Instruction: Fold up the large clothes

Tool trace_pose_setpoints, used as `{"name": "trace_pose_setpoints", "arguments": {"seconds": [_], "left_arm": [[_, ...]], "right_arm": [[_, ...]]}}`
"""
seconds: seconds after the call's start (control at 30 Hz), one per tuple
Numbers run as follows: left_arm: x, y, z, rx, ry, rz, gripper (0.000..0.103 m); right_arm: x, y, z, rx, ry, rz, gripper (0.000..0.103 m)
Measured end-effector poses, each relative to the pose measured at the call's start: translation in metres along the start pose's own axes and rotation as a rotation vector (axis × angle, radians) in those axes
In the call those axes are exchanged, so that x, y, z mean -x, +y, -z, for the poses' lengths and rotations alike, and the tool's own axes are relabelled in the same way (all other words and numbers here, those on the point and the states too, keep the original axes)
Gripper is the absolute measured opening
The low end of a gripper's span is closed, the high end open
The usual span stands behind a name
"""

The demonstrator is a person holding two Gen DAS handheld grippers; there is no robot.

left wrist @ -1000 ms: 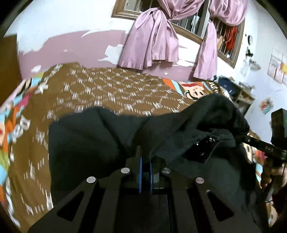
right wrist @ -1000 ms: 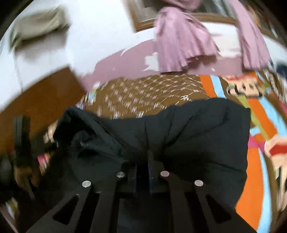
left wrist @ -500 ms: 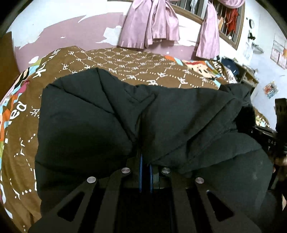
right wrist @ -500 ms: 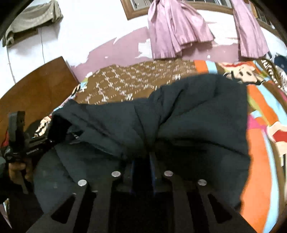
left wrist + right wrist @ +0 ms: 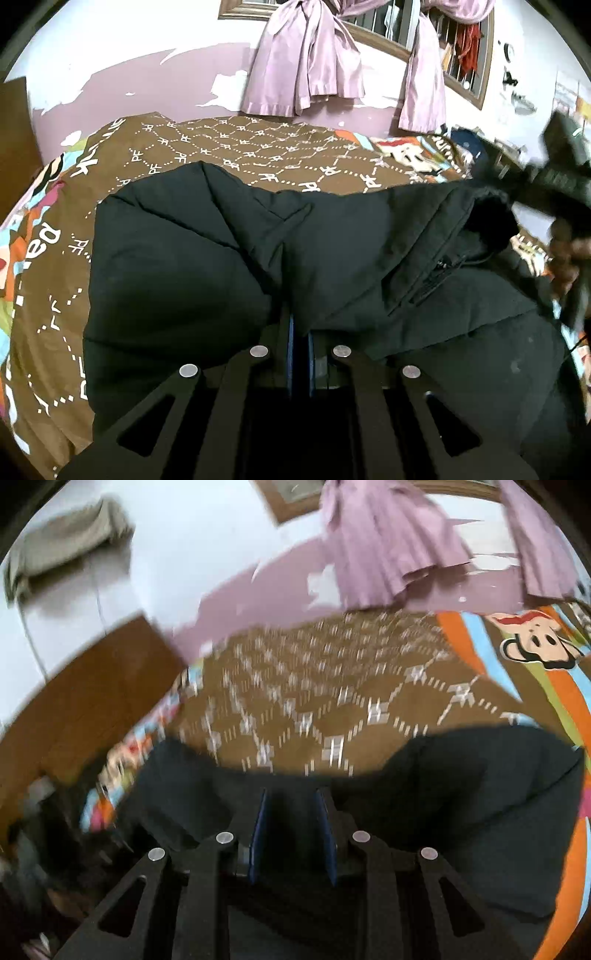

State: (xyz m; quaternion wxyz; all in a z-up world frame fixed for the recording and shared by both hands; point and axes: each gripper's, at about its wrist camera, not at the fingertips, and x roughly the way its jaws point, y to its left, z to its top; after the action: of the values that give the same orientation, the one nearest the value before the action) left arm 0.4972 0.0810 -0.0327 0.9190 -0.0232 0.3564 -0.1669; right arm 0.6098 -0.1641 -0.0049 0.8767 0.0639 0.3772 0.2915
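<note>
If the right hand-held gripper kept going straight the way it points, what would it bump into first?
Probably the black jacket: the right hand-held gripper is open, with dark cloth right ahead of its fingertips. Beyond that lies the brown bedspread. The picture is blurred, so depth is uncertain.

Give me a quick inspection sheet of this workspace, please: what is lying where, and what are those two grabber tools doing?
Surface: bed with a brown patterned bedspread, colourful cartoon border.
Job's things: one black padded jacket spread on the bed, partly folded over itself.
Clutter: a grey-green cloth high on the wall; blurred items beyond the bed on the right.
Grippers: left gripper, jaws closed on a jacket fold; right gripper, jaws apart, jacket below them, nothing pinched.
Cables: nothing seen.
Surroundings: peeling purple and white wall, pink curtains tied at a barred window, wooden panel on the left.
</note>
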Motion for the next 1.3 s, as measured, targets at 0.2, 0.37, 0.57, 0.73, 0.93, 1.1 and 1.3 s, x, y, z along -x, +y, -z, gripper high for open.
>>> {"name": "trace_pose_setpoints", "arguments": {"seconds": [0.2,0.37,0.57,0.73,0.93,1.1,1.3], "left_arm": [[0.045,0.007,-0.001,0.025,-0.154,0.087,0.005],[0.053,-0.021,-0.035,-0.060,-0.257,0.185,0.010],[-0.036,-0.037,-0.050,-0.070,0.088,0.220,0.010],[-0.046,-0.016,-0.036,0.009,0.153,0.278,0.007],[-0.060,-0.026,-0.033,-0.069,0.239,0.134,0.004],[-0.049,-0.034,-0.017,-0.129,0.209,0.051,0.004],[-0.049,-0.033,-0.009,-0.138,0.222,0.041,0.004]], "right_arm": [[-0.003,0.010,0.032,0.116,0.068,0.028,0.024],[-0.019,-0.003,0.043,0.019,0.074,-0.022,0.024],[-0.009,-0.007,0.045,-0.022,0.068,-0.073,0.024],[-0.013,0.011,0.045,0.056,0.084,0.004,0.024],[-0.029,0.015,0.047,0.030,0.139,0.079,0.024],[-0.007,0.015,0.057,0.022,0.139,0.078,0.024],[-0.009,0.014,0.060,0.041,0.186,0.078,0.024]]}}
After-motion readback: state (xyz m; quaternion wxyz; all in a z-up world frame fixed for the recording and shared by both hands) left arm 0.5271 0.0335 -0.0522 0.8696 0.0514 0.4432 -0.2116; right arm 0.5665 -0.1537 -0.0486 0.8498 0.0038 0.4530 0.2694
